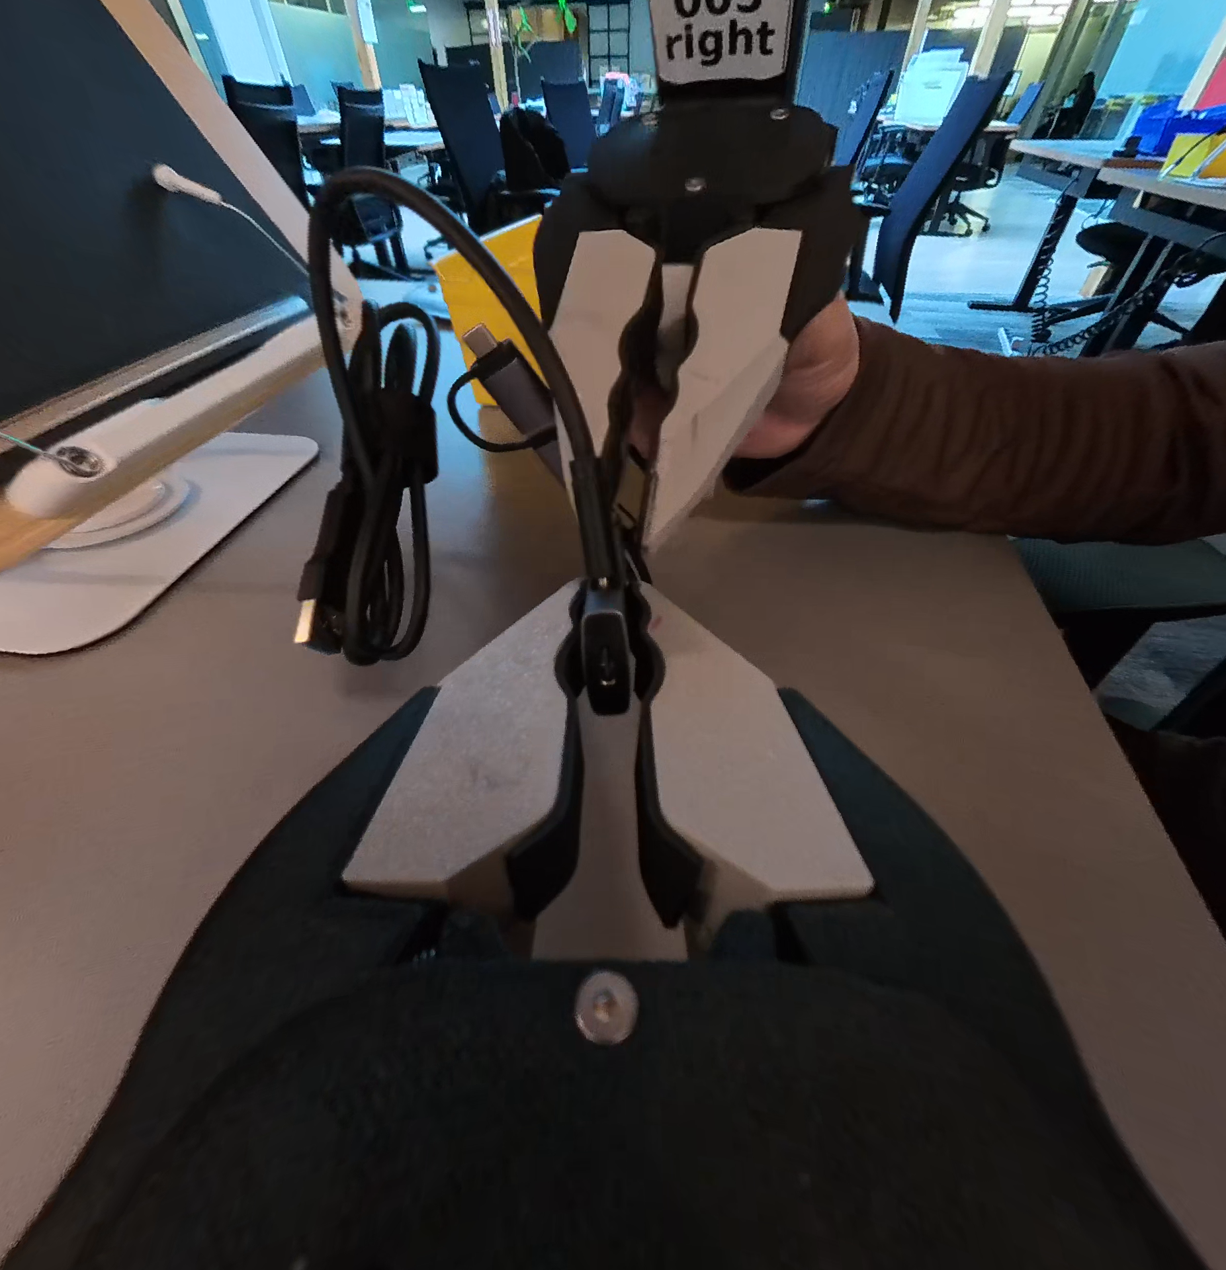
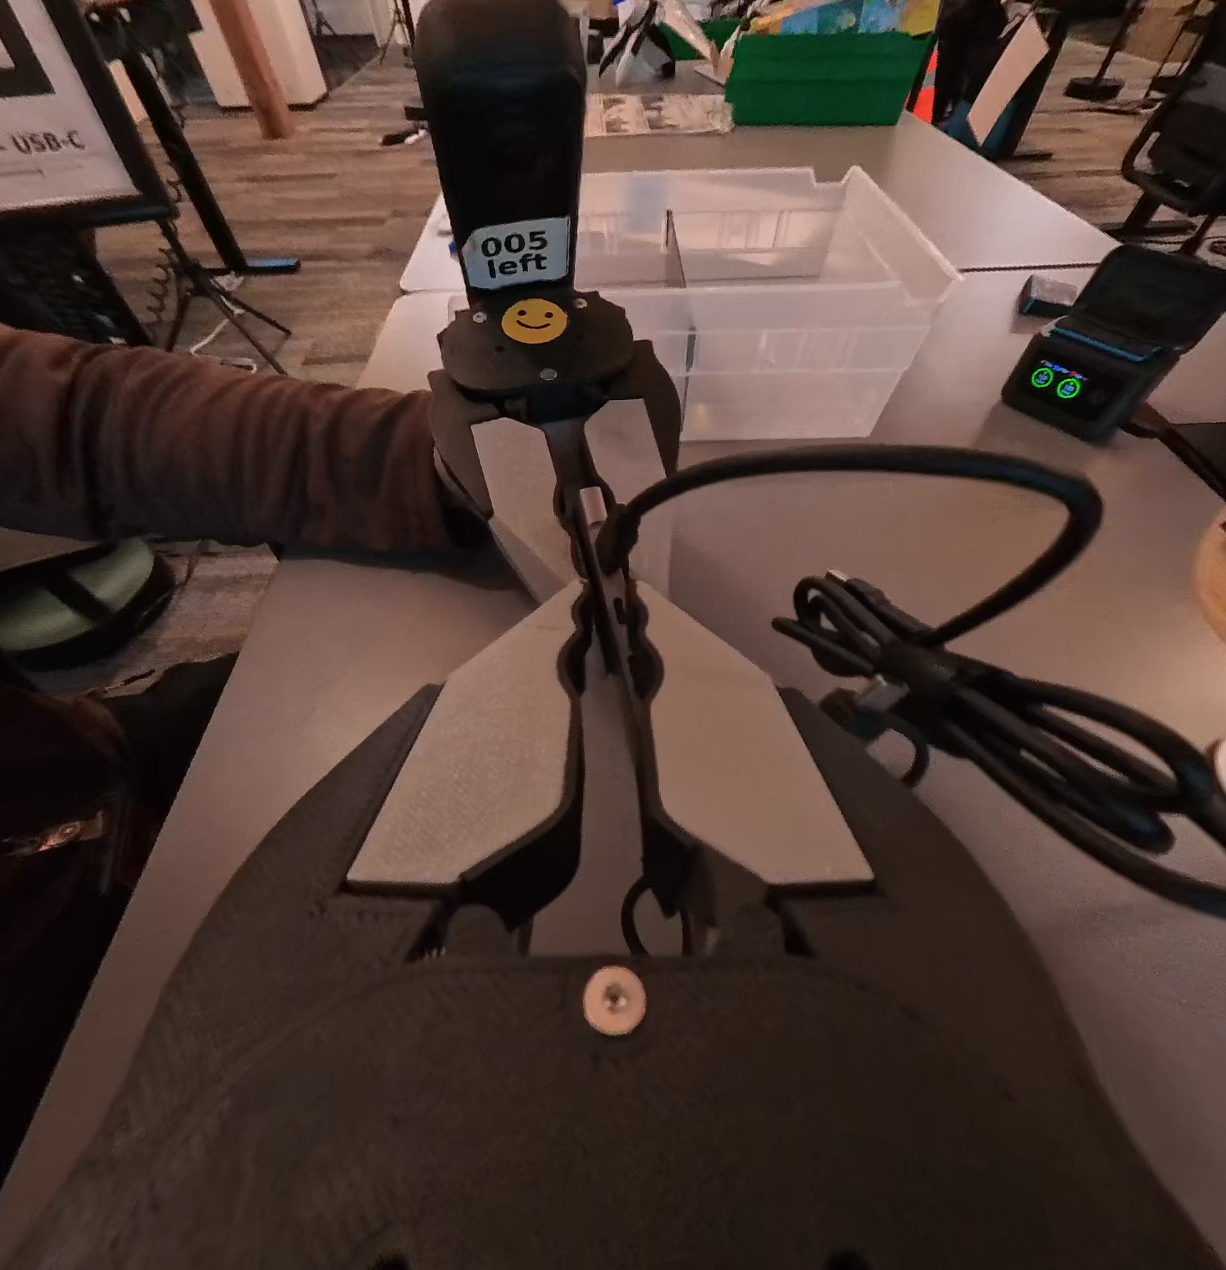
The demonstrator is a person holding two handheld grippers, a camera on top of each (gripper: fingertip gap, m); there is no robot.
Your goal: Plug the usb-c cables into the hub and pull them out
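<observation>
My left gripper (image 1: 608,598) is shut on the black plug (image 1: 606,653) of a USB-C cable (image 1: 404,206). The cable arcs up and left, then drops to a coiled bundle (image 1: 383,481) on the table. My right gripper (image 1: 630,543) faces it, tip to tip, and is shut on the slim grey hub (image 1: 520,395), held above the table. The plug meets the hub's near end; I cannot tell whether it is seated. In the right wrist view, my right gripper (image 2: 606,591) grips the hub (image 2: 617,639) edge-on. The left gripper (image 2: 586,522) is just beyond it, and the cable (image 2: 940,460) loops right.
A monitor on a white stand base (image 1: 115,584) is at left and a yellow box (image 1: 486,275) behind. The cable bundle (image 2: 974,694) lies to the right, beyond it a clear plastic bin (image 2: 768,309) and a black device with lit green dials (image 2: 1091,357). The table edge (image 1: 1077,653) is near. My two grippers' fingertips are within a few centimetres of each other.
</observation>
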